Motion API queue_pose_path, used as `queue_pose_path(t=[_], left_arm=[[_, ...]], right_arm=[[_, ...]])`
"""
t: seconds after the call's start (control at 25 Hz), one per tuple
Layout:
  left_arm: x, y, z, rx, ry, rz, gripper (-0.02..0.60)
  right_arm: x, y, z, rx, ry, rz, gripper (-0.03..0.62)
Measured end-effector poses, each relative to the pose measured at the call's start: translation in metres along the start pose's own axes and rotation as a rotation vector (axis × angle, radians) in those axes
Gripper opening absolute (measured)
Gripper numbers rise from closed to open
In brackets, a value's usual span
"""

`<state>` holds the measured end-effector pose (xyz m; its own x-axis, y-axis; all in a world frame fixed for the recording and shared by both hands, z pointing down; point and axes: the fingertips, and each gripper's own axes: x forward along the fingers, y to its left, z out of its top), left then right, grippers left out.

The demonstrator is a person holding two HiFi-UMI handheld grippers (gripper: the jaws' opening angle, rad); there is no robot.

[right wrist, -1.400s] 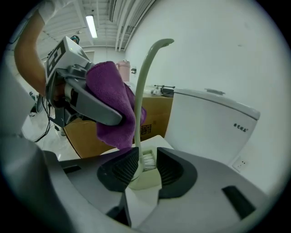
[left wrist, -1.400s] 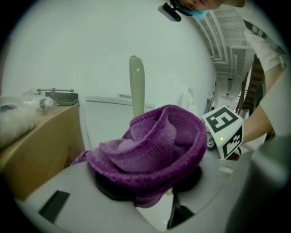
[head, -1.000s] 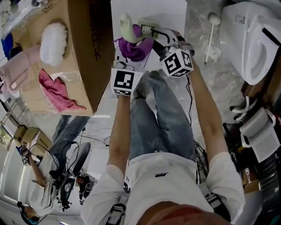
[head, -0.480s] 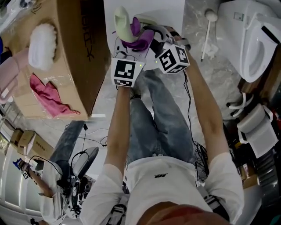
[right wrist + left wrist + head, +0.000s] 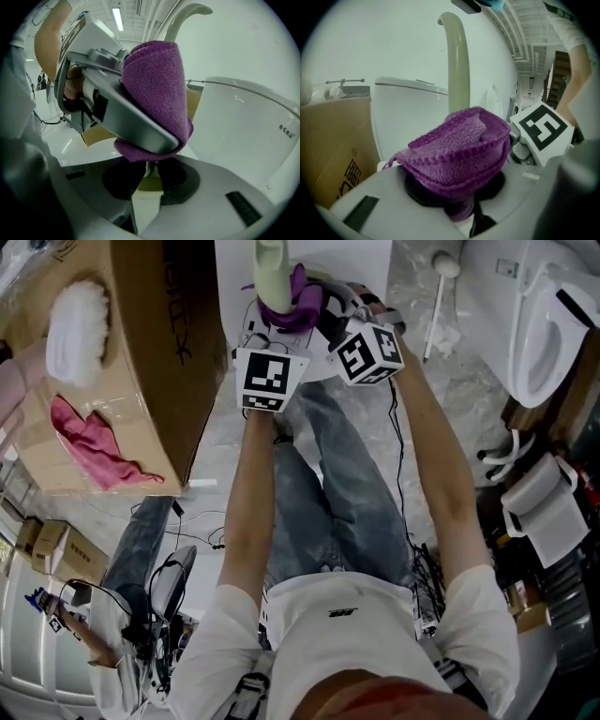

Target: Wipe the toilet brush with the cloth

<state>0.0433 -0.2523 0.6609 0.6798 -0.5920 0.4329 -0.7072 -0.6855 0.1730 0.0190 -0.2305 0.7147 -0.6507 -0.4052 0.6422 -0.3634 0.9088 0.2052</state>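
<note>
Left fingers (image 5: 417,190) closing on cloth (image 5: 459,145), right fingers (image 5: 123,183) on toilet brush (image 5: 185,14).

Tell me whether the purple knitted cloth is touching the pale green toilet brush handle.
Touching. The right gripper view shows the purple knitted cloth wrapped around the pale green toilet brush handle, which rises straight out of its fold.

The head view looked steeply down from above; both gripper views faced each other, close up. All shared the purple cloth (image 5: 298,307) and toilet brush handle (image 5: 270,273).

Purple cloth (image 5: 298,307) wraps upright pale toilet brush (image 5: 271,270).
</note>
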Motion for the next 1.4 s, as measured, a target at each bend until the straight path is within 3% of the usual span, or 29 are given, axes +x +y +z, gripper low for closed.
queue_pose_path(t=[0.84,1.4], left_arm=[[-0.049,-0.006,0.103,0.014,-0.167,-0.033,0.101],[-0.072,0.001,0.182,-0.112,-0.255,-0.125,0.160]], right_arm=[[0.000,0.001,0.000,-0.011,0.042,0.005,0.075],[0.000,0.000,-0.002,-0.007,0.056,0.010,0.074]])
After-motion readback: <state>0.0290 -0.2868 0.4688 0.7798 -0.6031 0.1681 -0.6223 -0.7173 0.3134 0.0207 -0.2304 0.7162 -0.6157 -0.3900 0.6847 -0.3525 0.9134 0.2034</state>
